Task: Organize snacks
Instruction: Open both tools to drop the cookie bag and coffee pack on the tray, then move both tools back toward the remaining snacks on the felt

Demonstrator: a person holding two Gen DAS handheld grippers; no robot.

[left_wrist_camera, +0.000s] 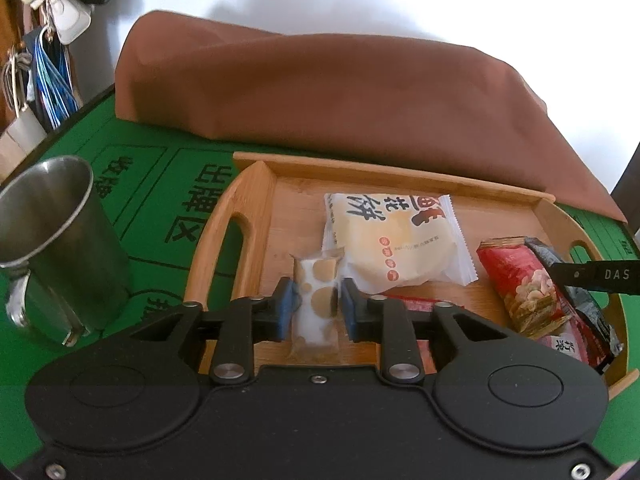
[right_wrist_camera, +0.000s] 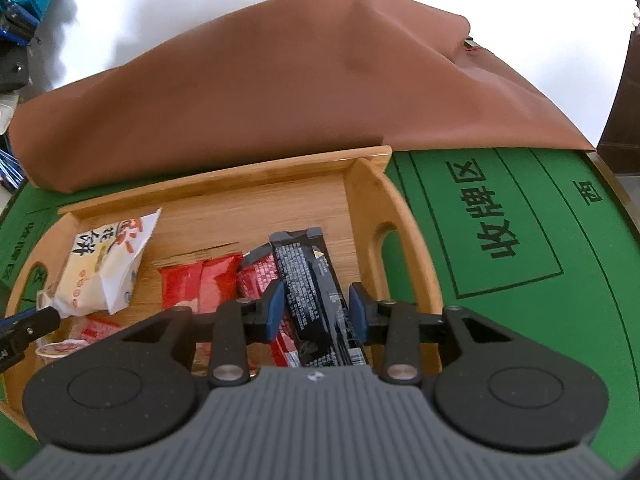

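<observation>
A wooden tray lies on a green mat and holds several snack packets. A small white candy with tan dots rests on the tray floor between the pads of my left gripper. The pads stand just beside it without squeezing, so the gripper is open. A white pastry bag lies behind it, and a red packet to the right. In the right wrist view, a black packet lies on red packets. My right gripper straddles it, open, with a gap at its left pad.
A brown cloth covers a bulky shape right behind the tray. A steel mug stands on the mat left of the tray. Bare green mat stretches to the tray's right. Clutter hangs at the far left.
</observation>
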